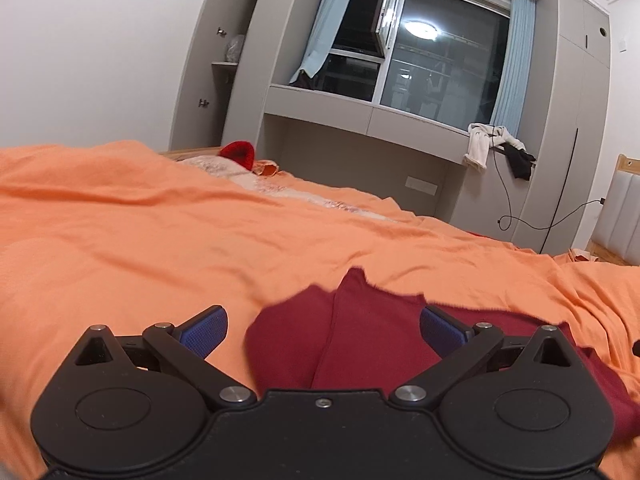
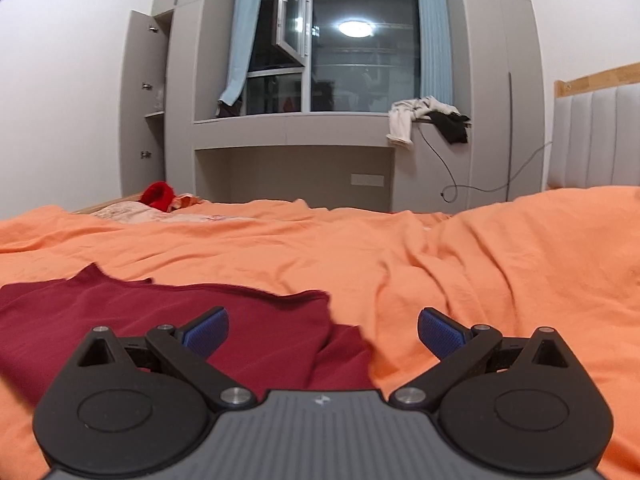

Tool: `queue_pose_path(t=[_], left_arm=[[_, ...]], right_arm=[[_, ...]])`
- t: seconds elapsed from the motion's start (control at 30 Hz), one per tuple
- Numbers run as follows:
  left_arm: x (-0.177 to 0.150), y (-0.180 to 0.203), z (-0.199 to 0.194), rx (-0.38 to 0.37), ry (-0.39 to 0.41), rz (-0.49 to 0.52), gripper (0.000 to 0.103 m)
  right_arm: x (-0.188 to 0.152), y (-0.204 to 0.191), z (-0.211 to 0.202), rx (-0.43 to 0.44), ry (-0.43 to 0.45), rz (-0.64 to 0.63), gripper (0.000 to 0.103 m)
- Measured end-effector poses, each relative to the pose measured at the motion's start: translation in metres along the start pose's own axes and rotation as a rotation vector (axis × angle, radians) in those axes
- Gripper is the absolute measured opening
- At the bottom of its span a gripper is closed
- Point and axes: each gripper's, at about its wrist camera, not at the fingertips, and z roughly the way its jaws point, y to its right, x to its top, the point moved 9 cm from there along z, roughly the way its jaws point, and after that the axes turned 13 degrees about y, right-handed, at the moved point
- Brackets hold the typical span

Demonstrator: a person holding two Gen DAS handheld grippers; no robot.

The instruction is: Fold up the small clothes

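Note:
A small dark red garment (image 1: pixel 360 332) lies on the orange bedsheet (image 1: pixel 160 240), partly folded with a raised crease down its middle. My left gripper (image 1: pixel 322 334) is open, its blue pads (image 1: pixel 204 330) on either side of the garment's near left end, holding nothing. In the right wrist view the same garment (image 2: pixel 168 320) spreads to the left and centre. My right gripper (image 2: pixel 323 334) is open over the garment's right edge, with its left pad (image 2: pixel 208 332) above the cloth and its right pad over bare sheet (image 2: pixel 480 280).
A red knit hat (image 1: pixel 240 153) and a pale patterned cloth (image 1: pixel 256 184) lie at the bed's far side. Beyond stand grey cabinets, a window and a ledge with hanging clothes (image 1: pixel 496 148). A padded headboard (image 2: pixel 592 136) is at the right.

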Motion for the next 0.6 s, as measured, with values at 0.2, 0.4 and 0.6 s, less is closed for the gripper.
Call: queue_pose_path(t=[0.2, 0.4, 0.6], left_arm=[[-0.022, -0.006, -0.034, -0.017, -0.031, -0.097, 0.102], [-0.046, -0.006, -0.037, -0.060, -0.129, -0.195, 0.102], [-0.056, -0.008, -0.032, -0.033, -0.162, -0.201, 0.102]], right_arm=[[-0.002, -0.036, -0.020, 0.050, 0.030, 0.010, 0.103], [-0.010, -0.076, -0.017, 0.100, 0.025, -0.045, 0.103], [-0.016, -0.108, -0.003, 0.109, 0.024, -0.056, 0.103]])
